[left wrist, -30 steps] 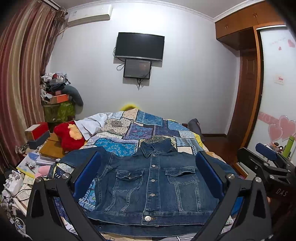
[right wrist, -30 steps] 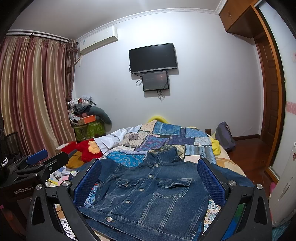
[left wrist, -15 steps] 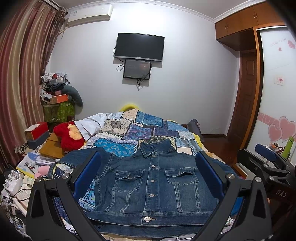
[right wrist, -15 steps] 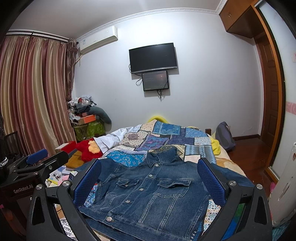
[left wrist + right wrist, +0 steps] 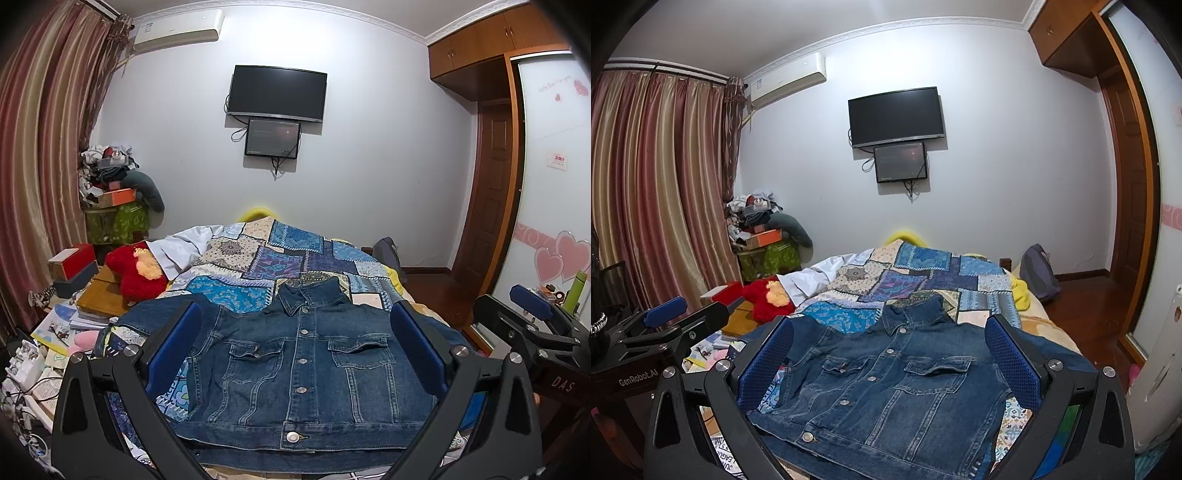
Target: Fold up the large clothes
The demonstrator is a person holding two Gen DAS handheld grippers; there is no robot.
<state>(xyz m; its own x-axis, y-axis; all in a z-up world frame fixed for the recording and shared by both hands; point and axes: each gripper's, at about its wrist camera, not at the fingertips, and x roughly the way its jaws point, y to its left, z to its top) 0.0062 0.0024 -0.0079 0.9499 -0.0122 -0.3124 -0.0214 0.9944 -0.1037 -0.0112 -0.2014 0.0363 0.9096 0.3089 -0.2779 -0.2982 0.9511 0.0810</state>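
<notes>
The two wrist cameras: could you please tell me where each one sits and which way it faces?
Left wrist: sits on the left gripper, looking forward over the denim jacket on the bed toward the TV wall; its own open fingers frame the view, and the right gripper shows at the right edge.
Right wrist: sits on the right gripper, facing the same wall from further right; the left gripper shows at the left edge.
Shared: jacket, patchwork quilt, TV, red plush toy.

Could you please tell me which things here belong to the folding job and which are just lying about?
Job: denim jacket, left hand-held gripper, right hand-held gripper, both open.

Lying about: red plush toy, patchwork quilt, books, green bottle.
</notes>
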